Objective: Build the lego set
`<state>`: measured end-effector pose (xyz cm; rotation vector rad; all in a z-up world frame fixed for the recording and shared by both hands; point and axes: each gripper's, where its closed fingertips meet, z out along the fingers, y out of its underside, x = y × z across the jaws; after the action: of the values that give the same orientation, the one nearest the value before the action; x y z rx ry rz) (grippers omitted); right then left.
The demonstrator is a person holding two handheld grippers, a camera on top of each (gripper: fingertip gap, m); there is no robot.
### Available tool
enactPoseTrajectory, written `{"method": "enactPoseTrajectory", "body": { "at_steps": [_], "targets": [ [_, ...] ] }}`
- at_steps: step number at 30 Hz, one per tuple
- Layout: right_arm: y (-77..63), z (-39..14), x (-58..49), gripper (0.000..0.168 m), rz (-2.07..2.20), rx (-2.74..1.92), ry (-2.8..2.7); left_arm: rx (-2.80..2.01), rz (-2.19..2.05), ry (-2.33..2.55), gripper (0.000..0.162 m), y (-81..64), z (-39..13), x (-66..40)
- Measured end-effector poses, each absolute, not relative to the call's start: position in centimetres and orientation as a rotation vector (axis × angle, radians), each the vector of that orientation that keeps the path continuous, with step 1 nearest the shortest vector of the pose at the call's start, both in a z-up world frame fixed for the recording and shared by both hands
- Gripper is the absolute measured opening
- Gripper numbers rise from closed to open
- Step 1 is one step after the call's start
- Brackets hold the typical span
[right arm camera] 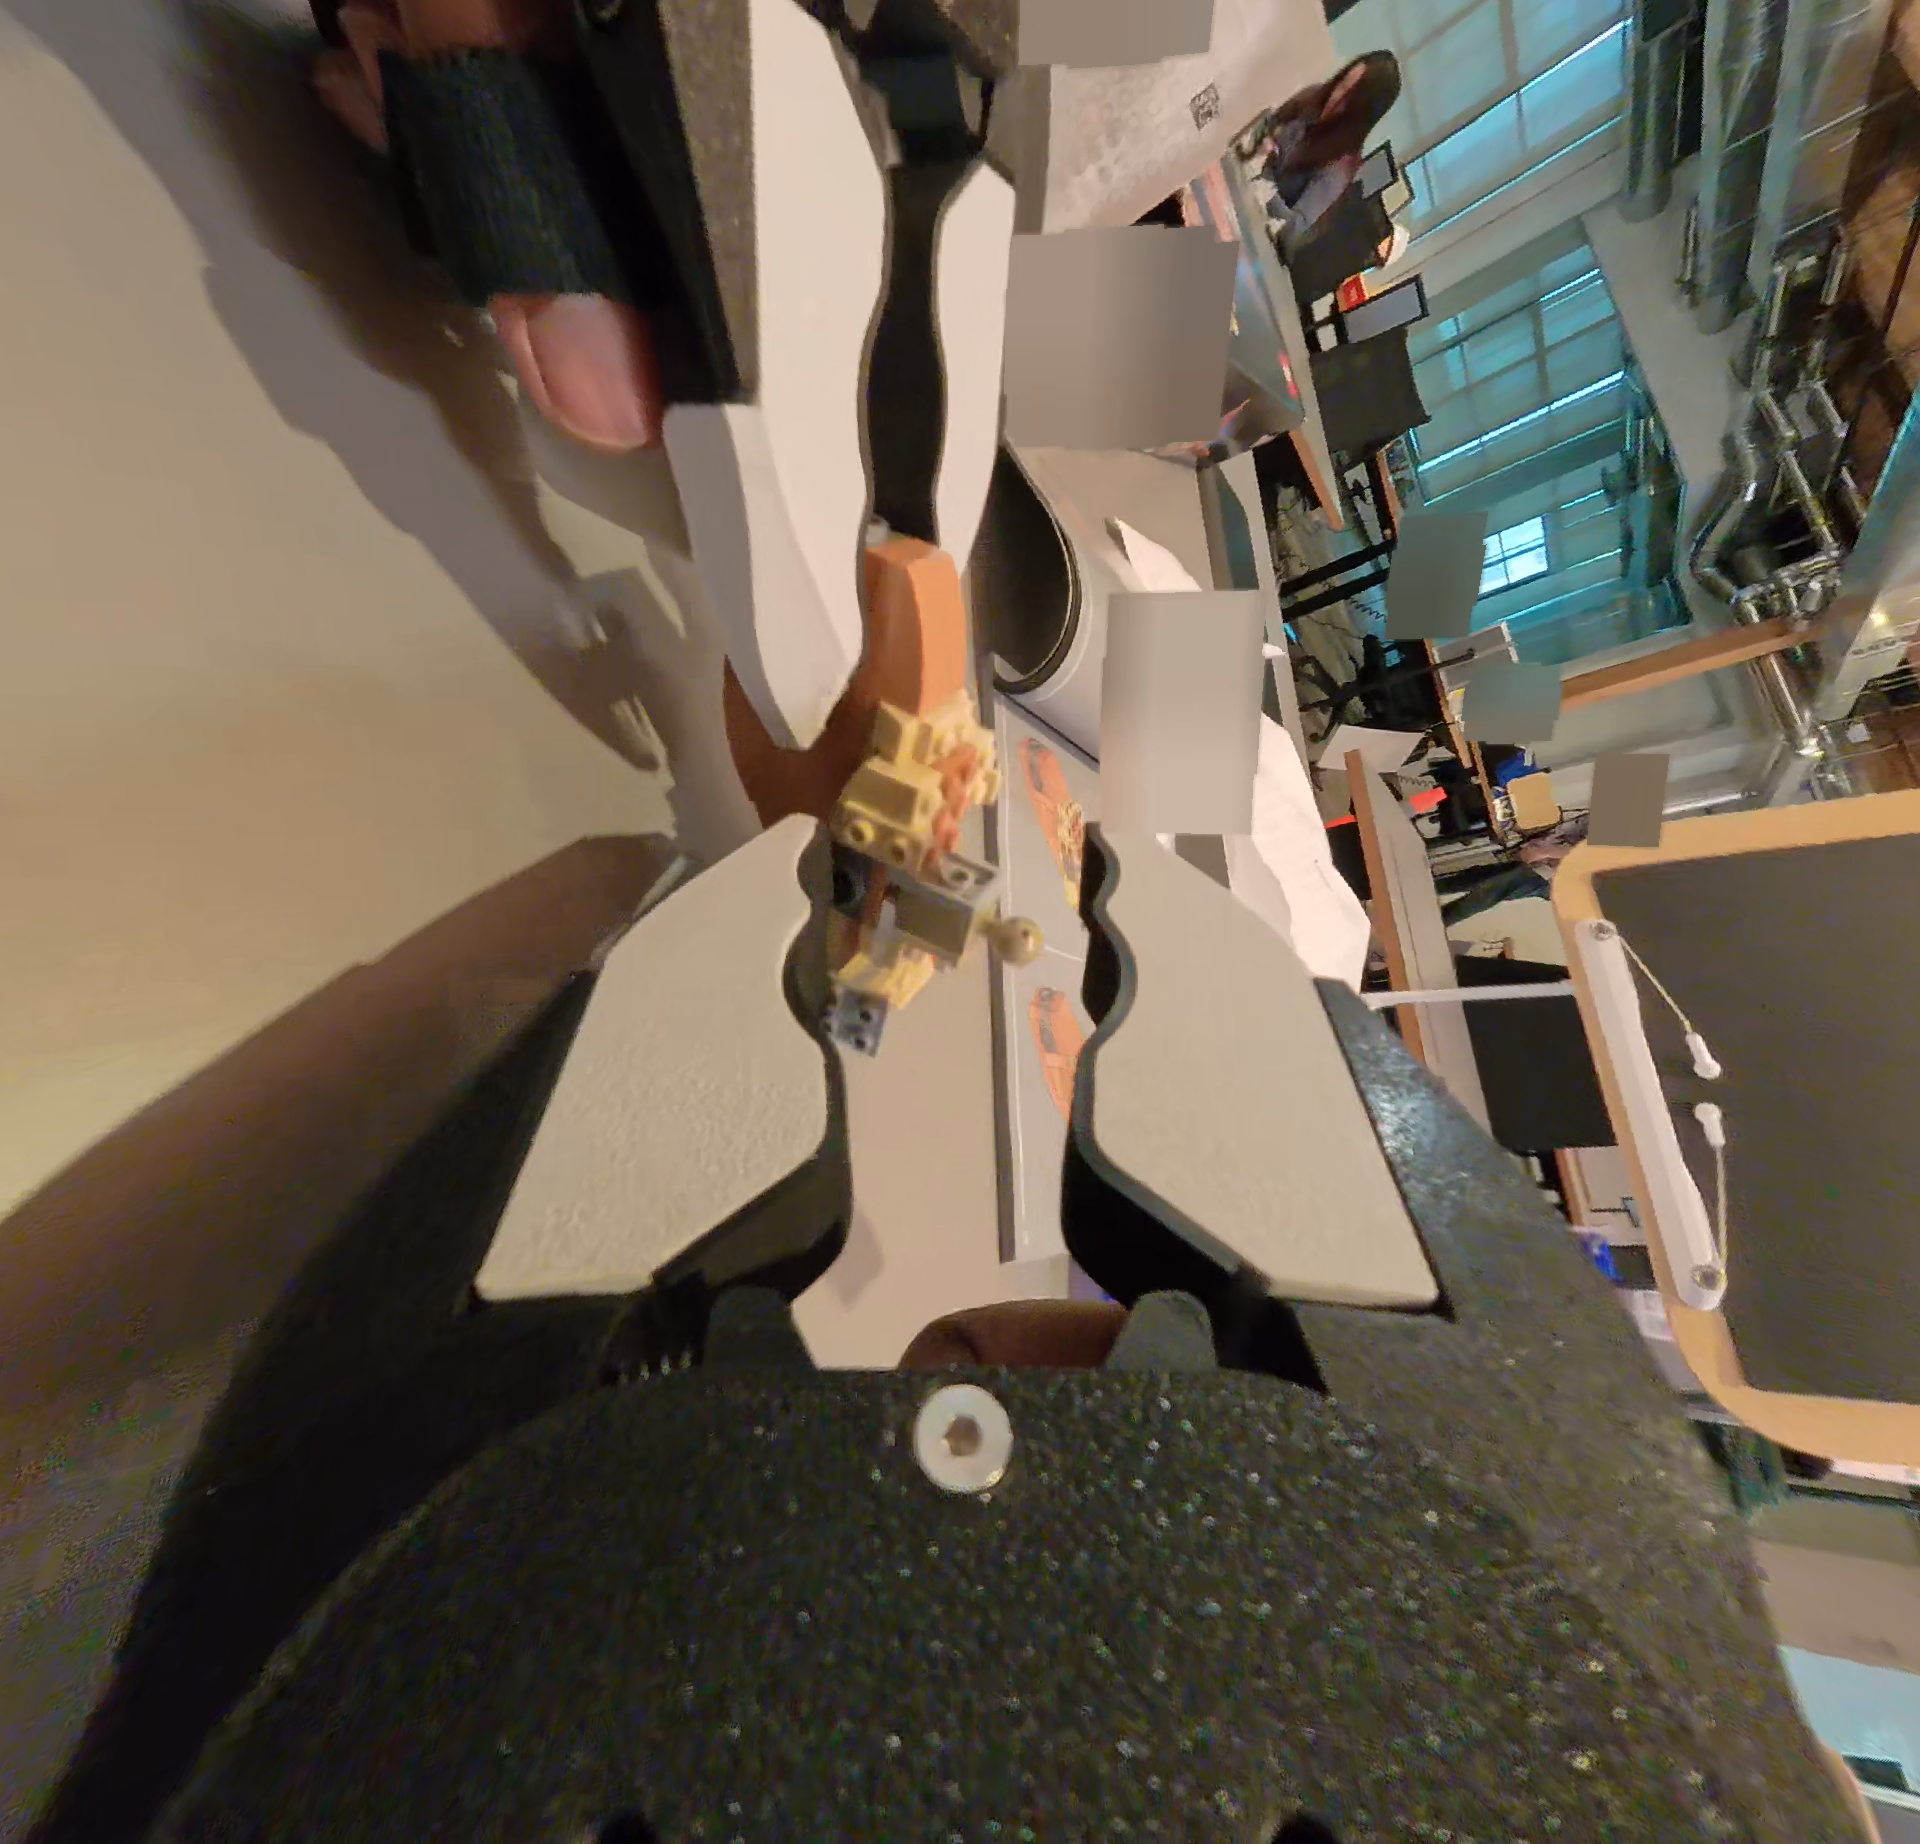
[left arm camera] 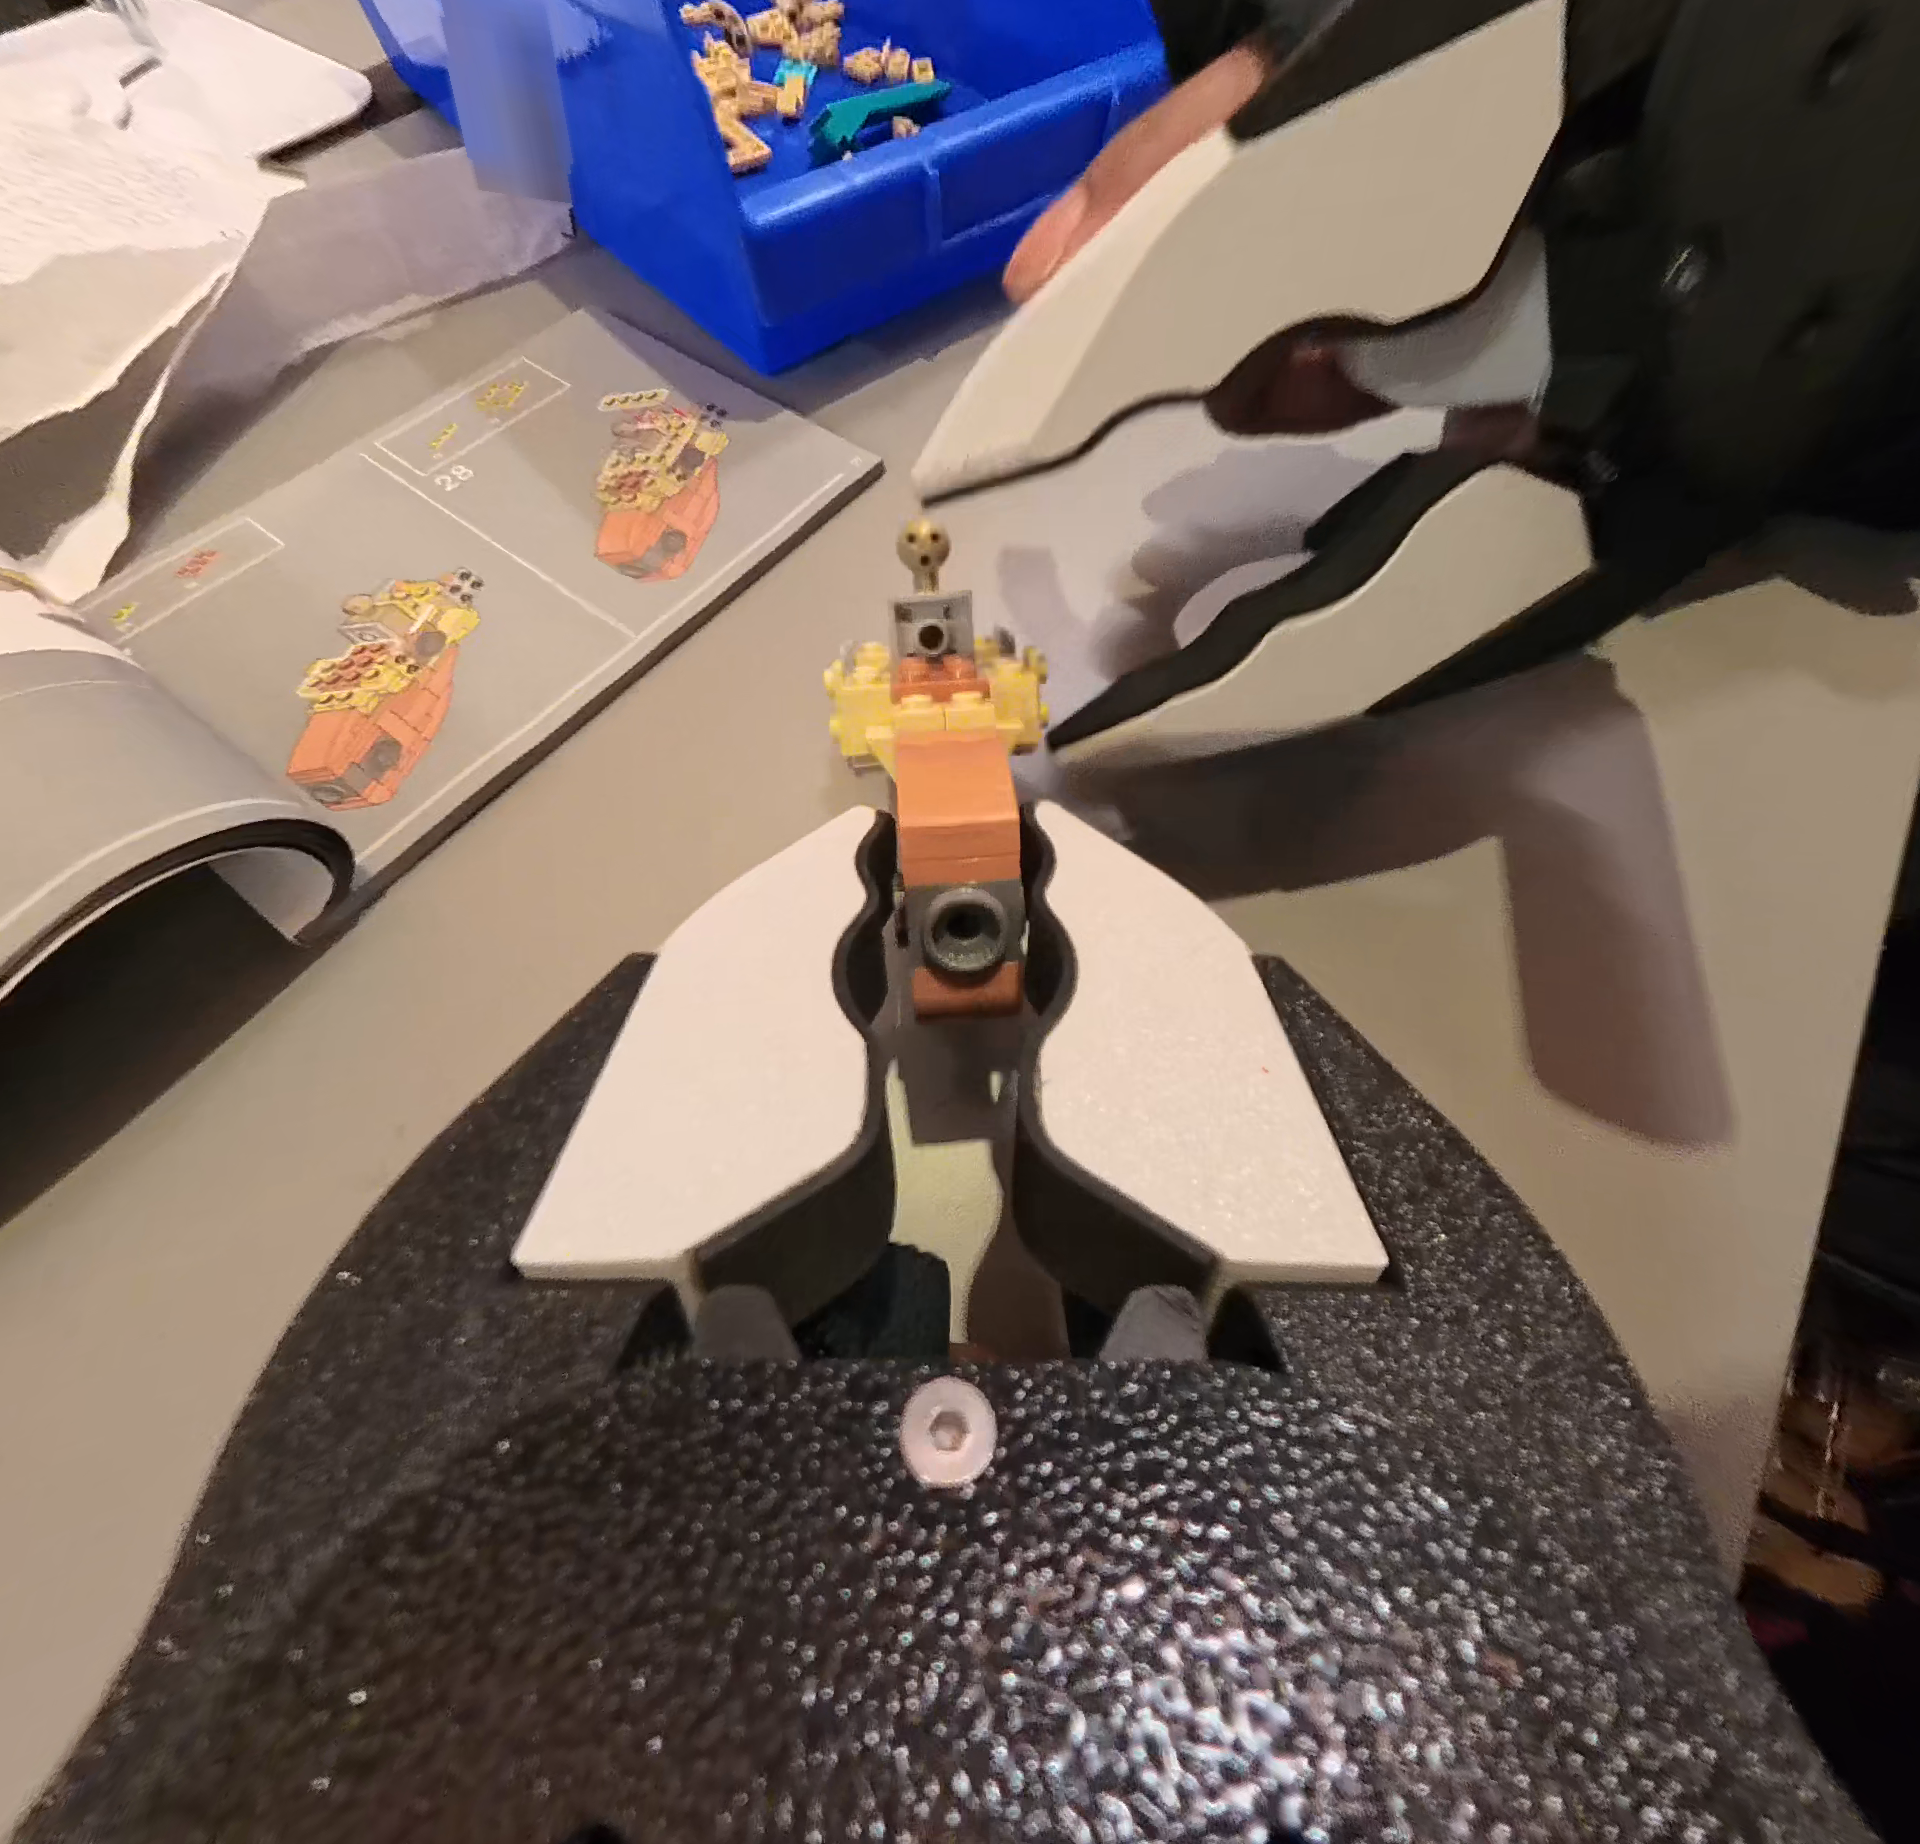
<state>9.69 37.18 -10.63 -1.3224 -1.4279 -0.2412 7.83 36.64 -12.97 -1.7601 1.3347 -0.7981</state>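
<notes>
My left gripper (left arm camera: pixel 961 826) is shut on the orange body of a small lego model (left arm camera: pixel 951 745) and holds it just above the grey table. The model has yellow bricks on top, a grey brick, and a tan ball pin at its far end. My right gripper (left arm camera: pixel 985 615) comes in from the upper right, open, with its fingertips on either side of the model's far end. In the right wrist view, my right gripper (right arm camera: pixel 948 838) is open around the model's yellow and grey end (right arm camera: pixel 904 859), without closing on it. The left gripper (right arm camera: pixel 883 641) holds the orange part from above.
A blue bin (left arm camera: pixel 831 256) with several loose tan and teal pieces stands at the back. An open instruction booklet (left arm camera: pixel 468 568) lies to the left, with loose papers (left arm camera: pixel 104 184) behind it. A person's fingers (left arm camera: pixel 1101 194) hold the right gripper. Other tables and chairs (right arm camera: pixel 1766 1119) stand beyond. My two grippers' fingertips are within a few centimetres of each other.
</notes>
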Motion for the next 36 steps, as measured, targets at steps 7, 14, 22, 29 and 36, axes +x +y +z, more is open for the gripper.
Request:
{"method": "enactPoseTrajectory", "body": {
  "at_steps": [7, 14, 22, 29, 36],
  "targets": [
    [37.4, -11.1, 11.3, 0.039, -0.137, -1.414, -1.422, -1.872, -0.704, 1.454, 0.022, 36.7, -15.2, 6.5],
    [37.2, -12.2, 11.9, 0.039, -0.067, -1.474, -1.449, -1.890, -0.644, 1.540, 0.024, 36.7, -16.2, 5.7],
    [37.0, -13.2, 13.5, 0.040, 0.077, -1.581, -1.453, -1.797, -0.764, 1.539, 0.044, 36.2, -14.6, 4.7],
    [38.1, -10.7, 14.7, 0.040, 0.335, -1.600, -1.210, -1.380, -0.950, 1.193, 0.046, 40.3, -6.7, 4.5],
    [39.1, -8.9, 15.0, 0.047, 0.595, -1.590, -0.955, -1.080, -1.152, 0.884, 0.076, 43.6, -0.8, 5.0]
  ]
}}
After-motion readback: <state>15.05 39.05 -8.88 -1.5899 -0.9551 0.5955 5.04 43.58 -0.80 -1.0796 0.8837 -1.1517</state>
